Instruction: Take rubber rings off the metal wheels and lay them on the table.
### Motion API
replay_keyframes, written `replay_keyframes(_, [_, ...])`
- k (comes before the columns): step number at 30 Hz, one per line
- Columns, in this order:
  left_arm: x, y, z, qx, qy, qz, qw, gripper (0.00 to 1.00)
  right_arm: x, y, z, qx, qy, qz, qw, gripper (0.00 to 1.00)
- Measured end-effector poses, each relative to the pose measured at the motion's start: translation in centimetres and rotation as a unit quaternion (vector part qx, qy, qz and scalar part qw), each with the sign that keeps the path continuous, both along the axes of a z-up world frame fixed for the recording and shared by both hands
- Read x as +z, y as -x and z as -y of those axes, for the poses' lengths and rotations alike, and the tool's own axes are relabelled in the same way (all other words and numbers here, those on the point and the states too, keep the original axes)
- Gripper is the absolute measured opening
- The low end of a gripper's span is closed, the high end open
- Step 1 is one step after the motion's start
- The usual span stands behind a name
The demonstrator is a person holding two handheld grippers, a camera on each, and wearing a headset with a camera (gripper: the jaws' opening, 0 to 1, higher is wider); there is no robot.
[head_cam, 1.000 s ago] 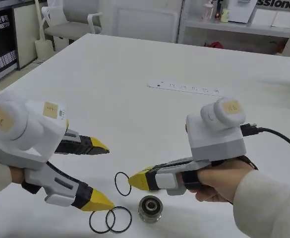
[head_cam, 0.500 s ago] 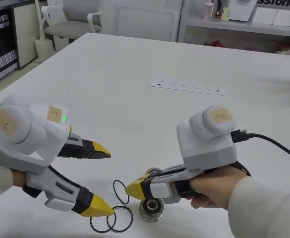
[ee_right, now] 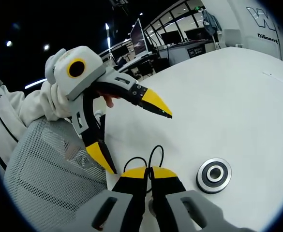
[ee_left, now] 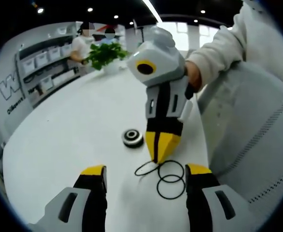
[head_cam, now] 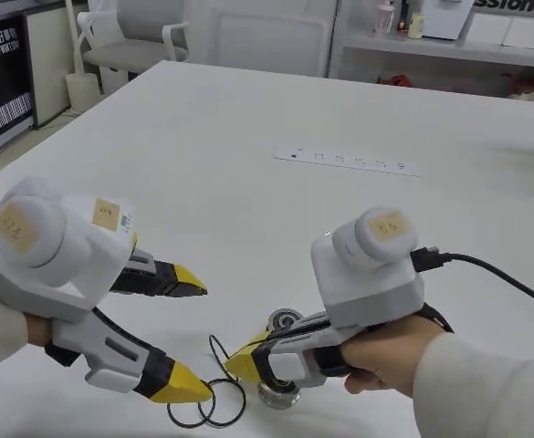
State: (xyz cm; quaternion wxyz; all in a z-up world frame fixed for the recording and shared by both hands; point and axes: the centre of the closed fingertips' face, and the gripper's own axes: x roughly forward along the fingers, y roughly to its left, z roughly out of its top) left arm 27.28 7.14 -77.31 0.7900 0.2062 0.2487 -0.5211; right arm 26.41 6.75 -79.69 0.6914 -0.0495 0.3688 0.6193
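My right gripper (head_cam: 237, 362) is low over the table with its yellow tips shut on the edge of a thin black rubber ring (head_cam: 215, 350), which loops out from the tips (ee_right: 156, 153). Two more rubber rings (head_cam: 207, 407) lie overlapping on the table beside my left gripper's near jaw. My left gripper (head_cam: 189, 335) is open and faces the right one, with the rings (ee_left: 171, 179) in front of its jaws. A metal wheel (ee_right: 214, 175) with a dark hub sits on the far side of the right gripper (ee_left: 159, 157). A silver round part (head_cam: 276, 394) shows under that gripper.
The white table (head_cam: 248, 137) stretches away with a white power strip (head_cam: 347, 161) lying across its middle. A black cable (head_cam: 495, 269) trails from the right gripper. Chairs and shelves stand beyond the far edge.
My right gripper has come down and to the left, closer to the rings and the left gripper. The ring at its tips now looks narrower. My left gripper has hardly moved.
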Motion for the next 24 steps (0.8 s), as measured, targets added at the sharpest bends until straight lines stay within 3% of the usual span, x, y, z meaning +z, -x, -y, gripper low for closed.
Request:
replay_keyframes(12, [0.0,0.1,0.0,0.002,0.001,-0.002,1.0000,0.67,0.4,-0.4,0.2,-0.001,-0.002,0.009,1.0000,0.05])
replay_keyframes(24, [-0.2,0.2,-0.1,0.001,-0.002,-0.005,1.0000,0.66,1.3,-2.0,1.0,-0.019,-0.006,0.023,0.9995,0.14])
